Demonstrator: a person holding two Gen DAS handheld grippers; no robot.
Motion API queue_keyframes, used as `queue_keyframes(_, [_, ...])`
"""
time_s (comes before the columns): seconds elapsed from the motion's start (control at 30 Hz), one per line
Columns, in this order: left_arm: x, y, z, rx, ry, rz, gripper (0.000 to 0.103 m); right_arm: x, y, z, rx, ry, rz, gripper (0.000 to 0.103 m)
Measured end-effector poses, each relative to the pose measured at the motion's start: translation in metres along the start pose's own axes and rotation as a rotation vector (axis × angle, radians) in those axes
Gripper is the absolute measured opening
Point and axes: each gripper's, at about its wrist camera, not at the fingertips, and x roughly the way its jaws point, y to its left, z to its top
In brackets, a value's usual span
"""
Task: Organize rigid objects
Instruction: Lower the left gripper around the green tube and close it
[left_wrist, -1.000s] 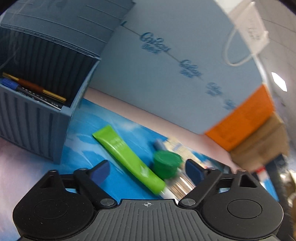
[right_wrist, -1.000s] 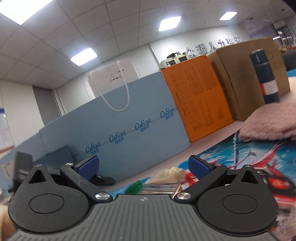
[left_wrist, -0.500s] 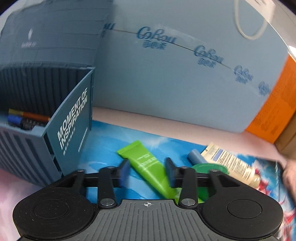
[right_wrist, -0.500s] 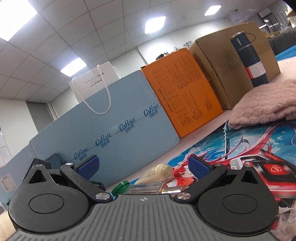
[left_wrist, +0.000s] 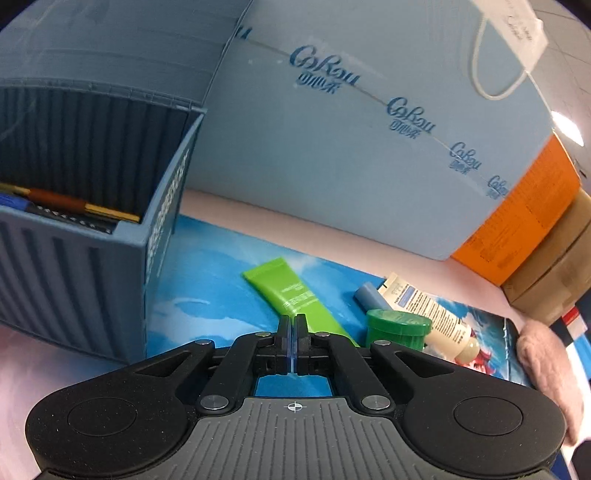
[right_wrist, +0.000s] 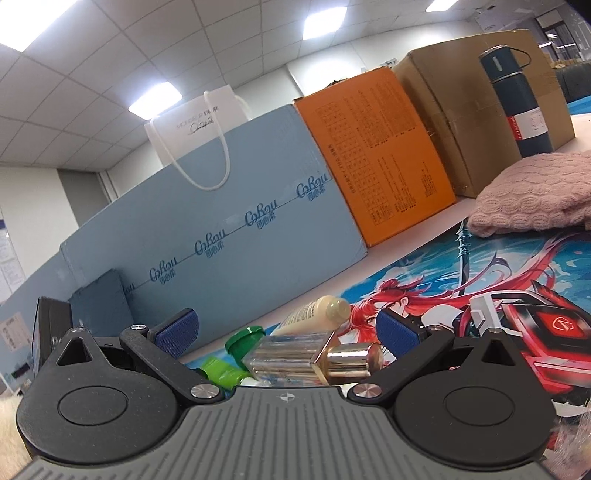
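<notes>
My left hand-held gripper (left_wrist: 294, 325): jaws just closed fully, pads together, nothing between them. Green tube (left_wrist: 291, 299) lies on blue mat just beyond tips; green-capped jar (left_wrist: 397, 328) to its right, cream tube (left_wrist: 432, 317) behind that. Blue container box (left_wrist: 74, 258) at left, pens (left_wrist: 74, 201) inside, seen in left view only. My right hand-held gripper (right_wrist: 286, 330): jaws wide, empty. Glass perfume bottle (right_wrist: 295, 356) with gold cap lies between fingers, untouched; right view alone shows it. Far: pink knit cloth (right_wrist: 535, 192), dark flask (right_wrist: 521, 99).
</notes>
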Motion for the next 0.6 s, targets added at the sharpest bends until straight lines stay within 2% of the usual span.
queue_keyframes(0.1, [0.008,-0.008,0.004,-0.003,0.025,0.015,0.005,-0.001,0.001,-0.001,0.001,-0.012,0.015,0.103])
queue_keyframes(0.3, [0.019,-0.02,0.013,0.003,0.027,0.051,0.009,-0.002,-0.001,-0.001,0.014,-0.016,0.016,0.103])
queue_keyframes(0.37, [0.02,-0.022,0.016,0.003,0.02,0.051,0.015,-0.002,-0.001,0.0,0.016,-0.017,0.015,0.103])
queue_keyframes(0.4, [0.021,-0.022,0.015,0.0,0.007,0.053,0.022,-0.003,-0.001,0.0,0.016,-0.02,0.017,0.103])
queue_keyframes(0.43, [0.019,-0.021,0.015,-0.003,-0.008,0.056,0.034,-0.003,-0.002,0.0,0.018,-0.023,0.019,0.103])
queue_keyframes(0.5, [0.018,-0.022,0.014,-0.005,-0.027,0.059,0.051,-0.004,-0.002,0.0,0.02,-0.025,0.023,0.103])
queue_keyframes(0.6, [0.022,-0.027,0.015,0.009,-0.023,0.048,0.051,-0.005,-0.002,0.0,0.021,-0.029,0.022,0.103])
